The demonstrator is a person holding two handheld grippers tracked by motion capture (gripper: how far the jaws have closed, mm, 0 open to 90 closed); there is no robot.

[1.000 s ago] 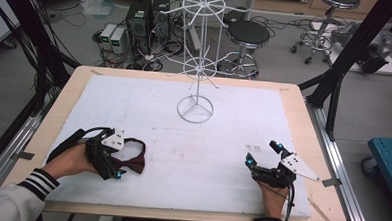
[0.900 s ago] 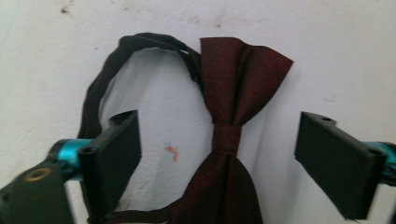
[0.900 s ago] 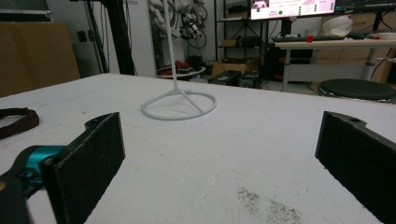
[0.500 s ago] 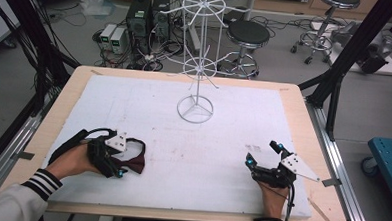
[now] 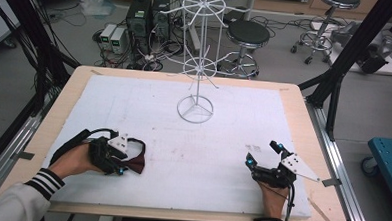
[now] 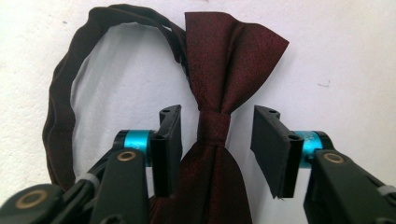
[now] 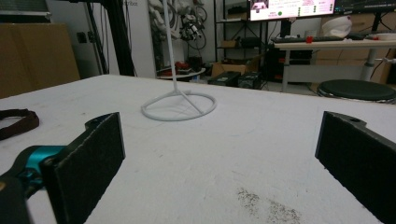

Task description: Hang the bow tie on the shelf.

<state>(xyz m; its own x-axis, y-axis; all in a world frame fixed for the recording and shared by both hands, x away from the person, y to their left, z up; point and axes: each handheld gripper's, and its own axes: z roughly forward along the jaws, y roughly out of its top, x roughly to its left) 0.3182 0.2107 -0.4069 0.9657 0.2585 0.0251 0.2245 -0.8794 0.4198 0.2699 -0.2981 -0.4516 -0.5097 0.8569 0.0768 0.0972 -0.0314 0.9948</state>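
Bright, even overhead light, soft shadows, mild blur throughout, near jaws slightly out of focus

Your left claw [image 5: 117,163] sits low at the near left of the bench, forearm coming in at a slant from the bottom left corner — its jaws stand apart, not closed. Your right claw [image 5: 265,160] rests at the near right, hand [image 5: 272,196] straight behind it, jaws spread wide and pointing away from you toward the bench's middle.
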